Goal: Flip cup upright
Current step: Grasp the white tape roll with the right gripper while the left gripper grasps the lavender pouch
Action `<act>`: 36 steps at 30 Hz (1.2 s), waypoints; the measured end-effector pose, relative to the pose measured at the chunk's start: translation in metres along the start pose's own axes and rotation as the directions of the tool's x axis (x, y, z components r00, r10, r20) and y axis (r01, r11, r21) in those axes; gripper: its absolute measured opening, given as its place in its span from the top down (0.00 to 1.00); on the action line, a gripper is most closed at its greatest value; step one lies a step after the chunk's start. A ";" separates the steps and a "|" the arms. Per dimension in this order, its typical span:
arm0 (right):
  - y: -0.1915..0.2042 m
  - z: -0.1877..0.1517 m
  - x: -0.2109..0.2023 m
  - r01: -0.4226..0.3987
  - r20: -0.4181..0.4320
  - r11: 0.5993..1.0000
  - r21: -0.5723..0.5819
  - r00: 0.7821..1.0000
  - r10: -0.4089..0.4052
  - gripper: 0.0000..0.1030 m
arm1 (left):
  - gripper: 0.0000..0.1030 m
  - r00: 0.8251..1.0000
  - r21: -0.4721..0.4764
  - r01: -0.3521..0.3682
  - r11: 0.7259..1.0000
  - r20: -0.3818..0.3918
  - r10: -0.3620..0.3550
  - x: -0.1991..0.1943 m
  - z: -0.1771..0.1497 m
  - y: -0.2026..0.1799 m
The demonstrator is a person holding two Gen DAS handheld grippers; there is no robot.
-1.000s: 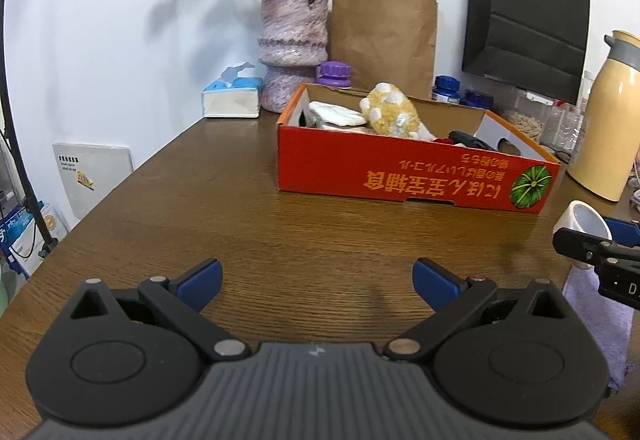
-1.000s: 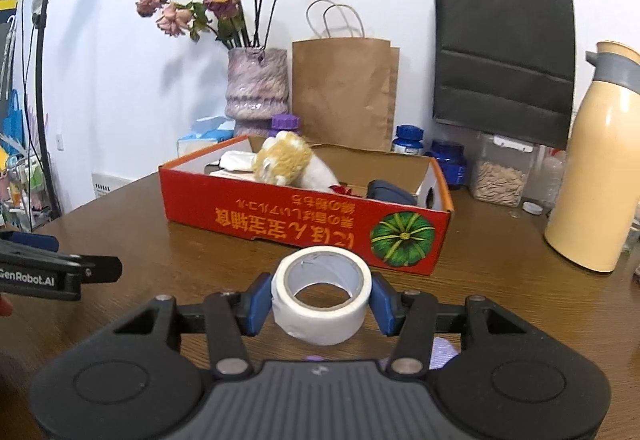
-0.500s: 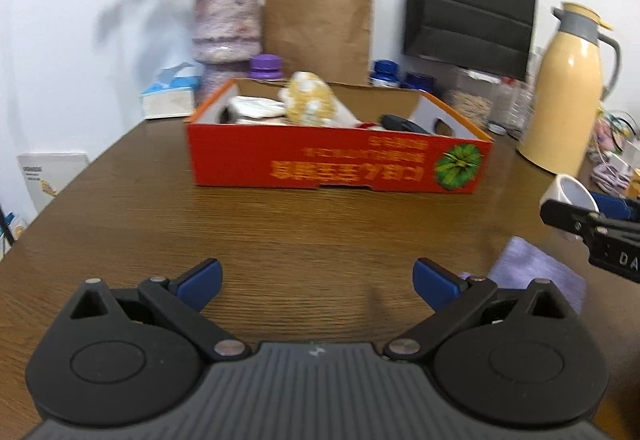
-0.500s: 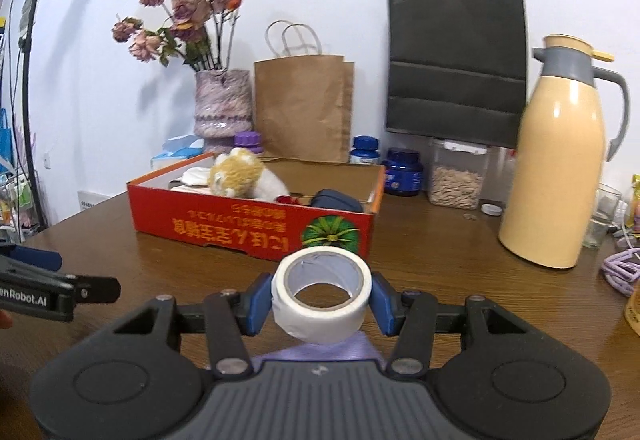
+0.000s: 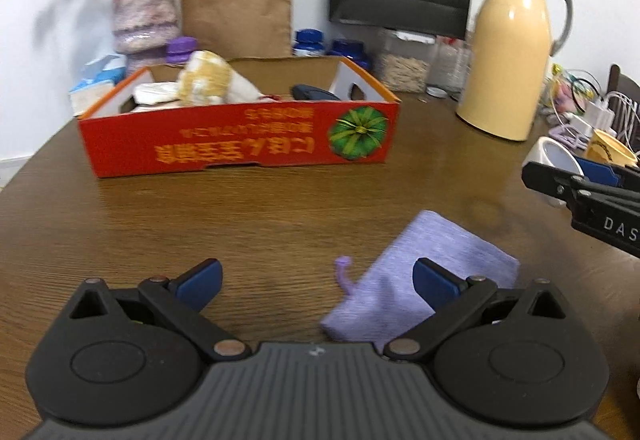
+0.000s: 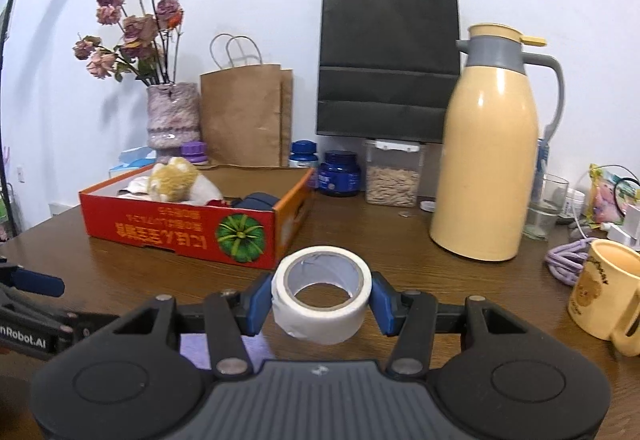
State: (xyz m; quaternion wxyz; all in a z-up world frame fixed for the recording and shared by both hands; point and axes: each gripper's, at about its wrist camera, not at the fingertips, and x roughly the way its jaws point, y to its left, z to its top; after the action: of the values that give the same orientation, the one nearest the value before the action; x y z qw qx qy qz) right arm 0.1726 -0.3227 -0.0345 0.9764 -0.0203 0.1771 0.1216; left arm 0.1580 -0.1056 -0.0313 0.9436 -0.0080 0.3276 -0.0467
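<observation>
White tape roll (image 6: 322,294) stayed clamped in our right gripper (image 6: 320,300) while our left gripper (image 5: 316,280) stood apart, so swinging toward the yellow mug (image 6: 604,300) risked toppling it.

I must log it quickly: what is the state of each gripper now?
Left gripper: jaws open, nothing between them.
Right gripper: jaws closed on the white tape roll.

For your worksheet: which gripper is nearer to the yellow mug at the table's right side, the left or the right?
Right. The right gripper, clamping a roll of white tape, sits just left of the yellow mug. The left gripper hangs open over the purple cloth, farther left.
</observation>
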 end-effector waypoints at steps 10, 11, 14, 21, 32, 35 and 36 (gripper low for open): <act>-0.015 -0.005 -0.005 0.012 0.000 1.000 -0.011 1.000 -0.012 0.51 | 0.00 0.999 0.039 0.022 0.999 -0.042 -0.020 0.017 -0.006 -0.036; -0.016 -0.006 -0.005 0.014 0.000 1.000 -0.011 1.000 -0.014 0.51 | 0.00 0.999 0.038 0.011 0.999 -0.045 -0.009 0.020 -0.007 -0.037; -0.019 -0.007 -0.006 0.019 -0.002 1.000 -0.010 1.000 -0.019 0.51 | 0.00 0.998 0.036 -0.018 0.999 -0.064 0.020 0.026 -0.010 -0.039; -0.020 -0.008 -0.010 0.018 0.009 1.000 -0.012 1.000 -0.018 0.51 | 0.00 0.998 0.036 -0.051 0.998 -0.047 0.052 0.028 -0.013 -0.041; -0.015 -0.010 -0.010 0.034 0.006 0.999 -0.031 0.999 -0.034 0.51 | 0.23 0.999 0.046 -0.036 0.998 -0.027 0.037 0.019 -0.016 -0.049; -0.013 -0.011 -0.011 0.040 0.005 0.999 -0.035 0.999 -0.040 0.51 | 0.40 1.000 0.061 -0.023 0.998 -0.011 0.024 0.015 -0.019 -0.055; -0.012 -0.012 -0.011 0.041 0.004 0.999 -0.034 0.999 -0.041 0.51 | 0.47 1.000 0.066 -0.009 0.998 -0.008 0.010 0.013 -0.019 -0.056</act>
State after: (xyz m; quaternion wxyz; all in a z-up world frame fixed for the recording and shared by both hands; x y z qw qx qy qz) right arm 0.1615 -0.3379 -0.0416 0.9785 -0.0405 0.1727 0.1048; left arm 0.1520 -0.1622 -0.0522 0.9423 0.0247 0.3296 -0.0529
